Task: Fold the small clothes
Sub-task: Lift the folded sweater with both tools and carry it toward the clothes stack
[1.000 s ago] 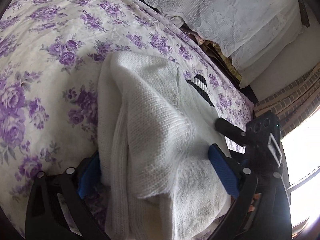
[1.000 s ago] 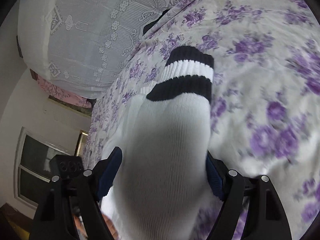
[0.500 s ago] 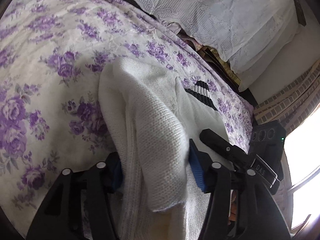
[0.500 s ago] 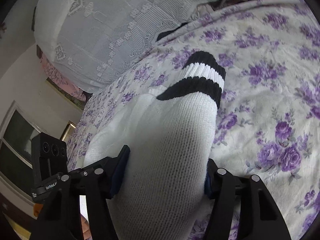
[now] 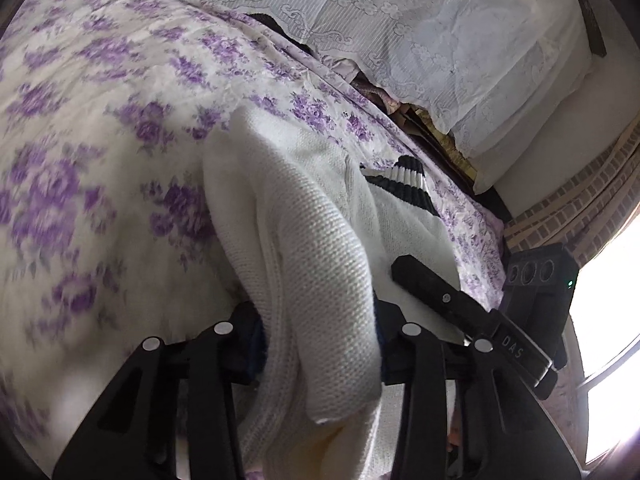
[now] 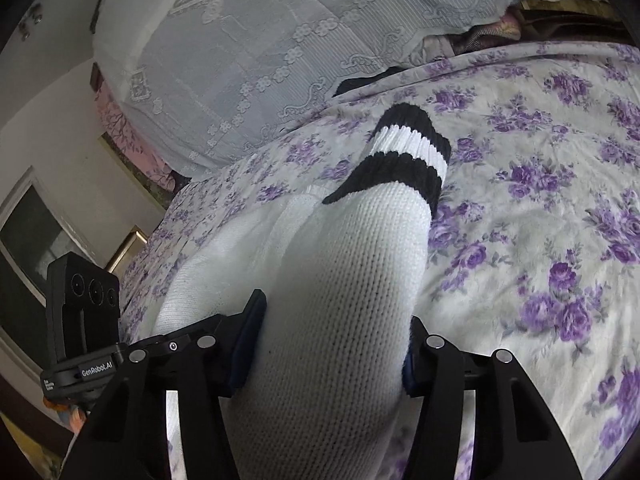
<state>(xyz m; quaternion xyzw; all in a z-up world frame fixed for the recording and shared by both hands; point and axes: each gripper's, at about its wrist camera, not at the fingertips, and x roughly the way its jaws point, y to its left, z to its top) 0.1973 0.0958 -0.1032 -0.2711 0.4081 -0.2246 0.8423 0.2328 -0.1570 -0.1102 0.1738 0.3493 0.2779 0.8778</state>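
In the left wrist view, the left gripper (image 5: 320, 344) sits at six o'clock, its jaws having just been closing, and they now pinch a bunched fold of the white knit sweater (image 5: 304, 232), the blue pads pressed into the cloth on both sides. The sweater runs up from the jaws toward the centre, lying on the floral bedspread (image 5: 100, 128), which fills the nine to twelve o'clock part and is blurred at the left edge. Only here is the whole width of the garment seen: its black-and-white striped cuff (image 5: 404, 188) lies toward two o'clock, and the right gripper (image 5: 440, 292) shows at three to four o'clock as a black finger resting against the knit, with its camera block behind it. At one o'clock stands a pile under a white lace cover (image 5: 420, 40), at three o'clock a brick wall (image 5: 580, 200), at four o'clock a bright window (image 5: 608, 340). In the right wrist view, the right gripper (image 6: 332, 344) sits at six o'clock, its jaws having just been closing, and they clamp the sleeve (image 6: 344, 300) of the sweater, pads tight on both flanks. The sleeve rises to the striped cuff (image 6: 408, 160) at twelve o'clock, seen close and clear here, resting on the bedspread (image 6: 540, 200) that fills the right half. The left gripper's camera block (image 6: 86, 308) stands at eight o'clock; its jaws are hidden in this view. The lace cover (image 6: 260, 32) spans eleven to one o'clock, a pale wall (image 6: 52, 140) and a dark window (image 6: 32, 236) lie at nine o'clock.
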